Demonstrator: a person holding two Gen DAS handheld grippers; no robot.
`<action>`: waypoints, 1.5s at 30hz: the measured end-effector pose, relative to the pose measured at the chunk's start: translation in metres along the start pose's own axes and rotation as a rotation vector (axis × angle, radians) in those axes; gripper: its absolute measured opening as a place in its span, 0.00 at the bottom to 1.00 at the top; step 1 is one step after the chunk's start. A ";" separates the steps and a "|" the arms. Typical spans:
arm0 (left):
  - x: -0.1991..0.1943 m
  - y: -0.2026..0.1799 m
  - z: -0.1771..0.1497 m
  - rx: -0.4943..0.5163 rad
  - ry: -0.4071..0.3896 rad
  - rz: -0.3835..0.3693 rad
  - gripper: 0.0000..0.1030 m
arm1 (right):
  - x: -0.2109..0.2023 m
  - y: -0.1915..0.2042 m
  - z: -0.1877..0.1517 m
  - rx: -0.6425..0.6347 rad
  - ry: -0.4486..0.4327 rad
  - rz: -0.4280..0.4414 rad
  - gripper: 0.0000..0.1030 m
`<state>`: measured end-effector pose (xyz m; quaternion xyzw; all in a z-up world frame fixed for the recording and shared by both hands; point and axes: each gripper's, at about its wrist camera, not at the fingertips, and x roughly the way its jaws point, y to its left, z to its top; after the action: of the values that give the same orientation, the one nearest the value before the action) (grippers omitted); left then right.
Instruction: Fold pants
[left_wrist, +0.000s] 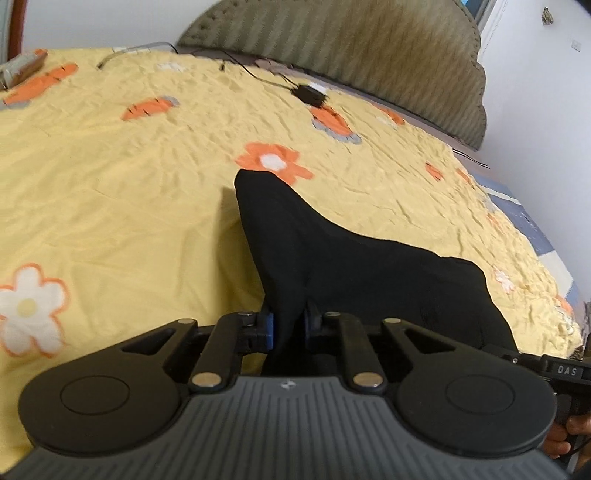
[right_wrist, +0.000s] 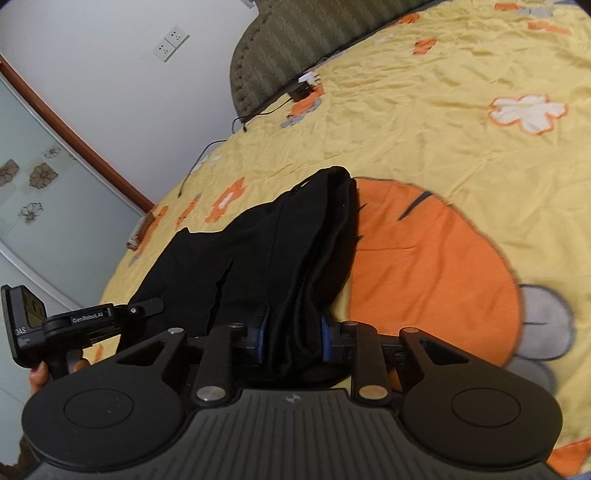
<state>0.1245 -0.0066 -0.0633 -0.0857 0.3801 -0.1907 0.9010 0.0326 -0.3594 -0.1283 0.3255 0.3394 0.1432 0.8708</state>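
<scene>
Holding one item between your two tools: black soft-knit pants, part folded, lying on the yellow quilted bedspread with orange and white flowers and lifted at the near end. Left gripper — blue pads closed tight on a thin pinch of the black cloth. Right gripper — closed on a thicker bunch of several layers, so its jaws stand a little wider. Handling, as judged: light, limp, no stiffness; the fabric will sag between your hands and drag on the rumpled bedspread. Not fragile. The weave looks matte, so slipping seems unlikely, though a thin pinch can creep out under a tug. Best hold: at the edges or corners of the stacked layers, all plies caught together, hands kept well apart so the span stays taut. Black charger block with cable lies far off by the headboard.
</scene>
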 end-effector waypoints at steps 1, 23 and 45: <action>-0.003 0.003 0.000 0.002 -0.007 0.010 0.14 | 0.003 0.003 0.000 -0.008 0.005 0.005 0.24; -0.045 0.033 0.005 0.149 -0.120 0.354 0.70 | 0.014 0.105 0.017 -0.330 -0.131 -0.190 0.47; -0.022 0.067 0.017 0.061 0.030 0.057 0.97 | 0.050 0.029 0.042 -0.057 0.103 0.134 0.61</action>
<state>0.1413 0.0635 -0.0575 -0.0445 0.3900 -0.1779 0.9024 0.0970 -0.3344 -0.1102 0.3146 0.3571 0.2273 0.8496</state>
